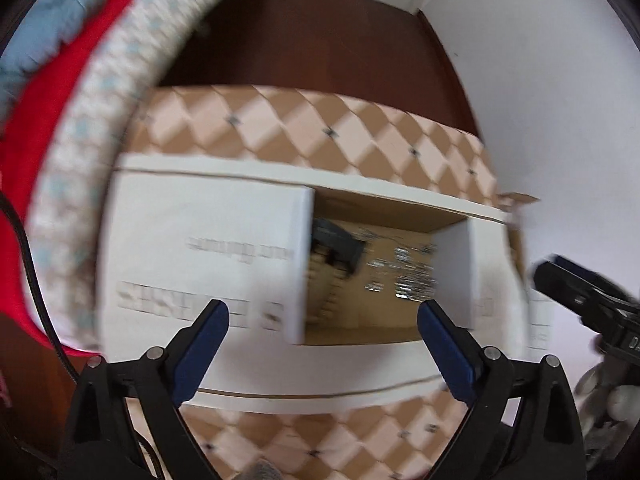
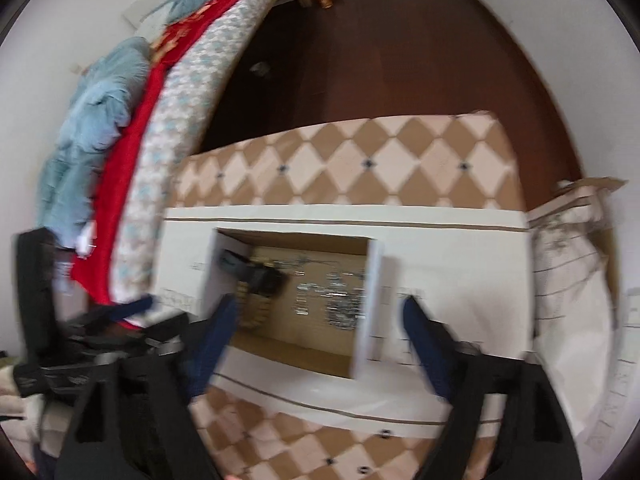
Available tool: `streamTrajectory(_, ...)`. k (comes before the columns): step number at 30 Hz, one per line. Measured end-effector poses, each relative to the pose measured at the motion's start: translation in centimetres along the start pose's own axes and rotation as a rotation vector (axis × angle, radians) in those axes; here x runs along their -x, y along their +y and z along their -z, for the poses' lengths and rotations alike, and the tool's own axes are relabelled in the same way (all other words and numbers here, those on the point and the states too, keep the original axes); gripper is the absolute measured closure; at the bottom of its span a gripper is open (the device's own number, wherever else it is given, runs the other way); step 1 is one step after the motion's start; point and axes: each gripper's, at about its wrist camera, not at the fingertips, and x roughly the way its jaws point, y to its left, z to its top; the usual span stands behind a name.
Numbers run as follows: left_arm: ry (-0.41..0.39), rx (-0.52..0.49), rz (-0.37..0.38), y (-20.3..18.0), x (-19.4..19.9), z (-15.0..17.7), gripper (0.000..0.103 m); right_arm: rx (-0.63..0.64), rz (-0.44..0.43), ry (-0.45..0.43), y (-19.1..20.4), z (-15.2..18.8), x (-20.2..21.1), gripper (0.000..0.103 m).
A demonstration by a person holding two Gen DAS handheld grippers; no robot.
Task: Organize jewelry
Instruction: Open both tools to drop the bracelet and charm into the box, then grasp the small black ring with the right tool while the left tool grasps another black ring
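A white cardboard box (image 1: 192, 240) (image 2: 452, 280) lies on a checked cloth with its top flaps parted. Inside on the brown bottom lie several small silvery jewelry pieces (image 1: 412, 276) (image 2: 340, 300) and a dark case (image 1: 340, 244) (image 2: 260, 276) with a gold-coloured band beside it. My left gripper (image 1: 322, 312) hovers above the box, its blue-padded fingers wide apart and nothing between them. My right gripper (image 2: 318, 312) hangs over the same opening, also open and empty. Both views are blurred. The right gripper (image 1: 588, 300) shows at the right edge of the left wrist view, the left gripper (image 2: 100, 320) at the left of the right wrist view.
The checked cloth (image 1: 320, 120) (image 2: 360, 160) covers a low surface. A bed with red, blue and patterned bedding (image 1: 60, 100) (image 2: 132, 140) lies to the left. Dark wooden floor (image 2: 380, 48) stretches beyond. A crumpled bag and cardboard (image 2: 572, 260) sit at the right.
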Motion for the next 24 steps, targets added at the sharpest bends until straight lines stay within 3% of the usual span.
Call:
streamTrajectory(4,-0.119,-0.059,-0.202,0.3,2.1,2.2,0.003,0.025,0.115,-0.037,-0.5,2.7,0.6,0.0)
streamTrajectory(8,-0.204,-0.084,-0.316,0.2,3.2,5.3,0.002,0.052,0.185,-0.067,-1.0,6.4,0.7,0.0)
streamTrajectory(17,-0.186,-0.12,-0.398,0.1,0.5,13.6,0.002,-0.056,0.139,-0.089,-3.0,16.7,-0.3,0.0)
streamTrajectory(18,-0.176,-0.119,-0.397,0.0,0.2,14.7,0.002,-0.071,0.133,-0.096,-3.4,17.9,-0.6,0.002)
streamTrajectory(20,-0.141,-0.114,-0.38,-0.1,-1.0,16.7,0.002,-0.085,0.133,-0.086,-3.8,19.3,-1.3,0.015)
streamTrajectory(22,-0.114,-0.103,-0.372,-0.2,-2.0,18.3,0.002,-0.1,0.121,-0.065,-4.4,20.6,-2.7,0.037)
streamTrajectory(24,-0.092,-0.098,-0.364,-0.5,-2.8,19.3,0.002,-0.108,0.108,-0.059,-4.8,21.3,-3.9,0.038)
